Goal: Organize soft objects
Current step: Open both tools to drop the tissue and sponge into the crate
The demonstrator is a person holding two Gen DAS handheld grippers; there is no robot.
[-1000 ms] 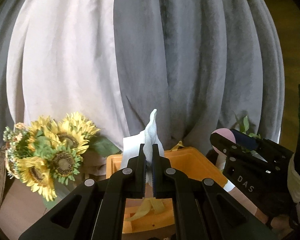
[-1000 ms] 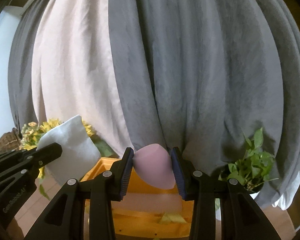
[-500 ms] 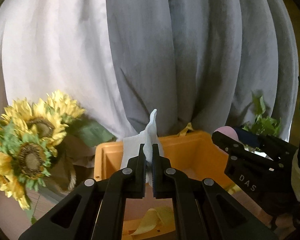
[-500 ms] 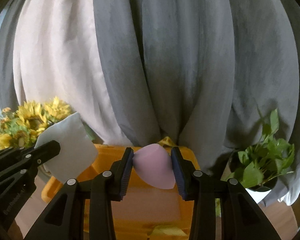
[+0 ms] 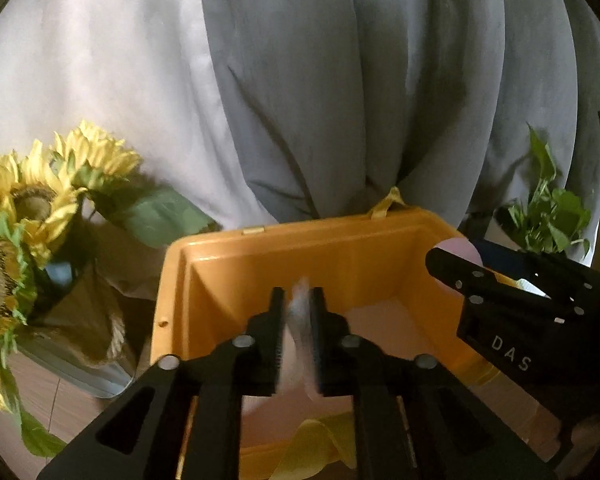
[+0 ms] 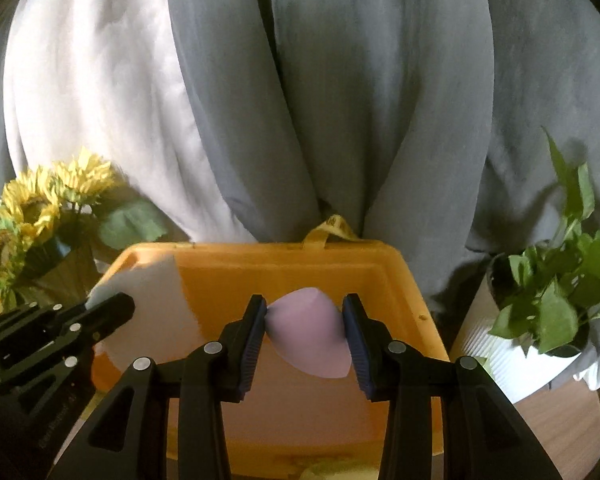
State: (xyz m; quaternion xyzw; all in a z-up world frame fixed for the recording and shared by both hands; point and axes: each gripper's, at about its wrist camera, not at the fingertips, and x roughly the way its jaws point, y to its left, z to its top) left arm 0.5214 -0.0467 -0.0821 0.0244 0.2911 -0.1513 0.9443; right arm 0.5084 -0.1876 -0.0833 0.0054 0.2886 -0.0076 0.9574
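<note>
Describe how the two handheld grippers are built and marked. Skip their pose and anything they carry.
Both are matte black plastic, each with two angular fingers that have slot cut-outs and round silver rivets. The left gripper has dark ribbed pads; the right gripper has blue ribbed pads. Seen from the left wrist view, the right gripper's side carries white letters "DAS". No cables or sleeves show.

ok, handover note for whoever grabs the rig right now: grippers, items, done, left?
Left gripper: over the yellow bin, jaws opening, white cloth blurred between them, seemingly slipping free.
Right gripper: also over the bin, jaws opening, pink sponge between the pads.
Done: both items carried above the bin.
Left: finish both releases, confirm cloth and sponge land inside, withdraw.
Nearby: sunflowers left of the bin, potted plant right.
</note>
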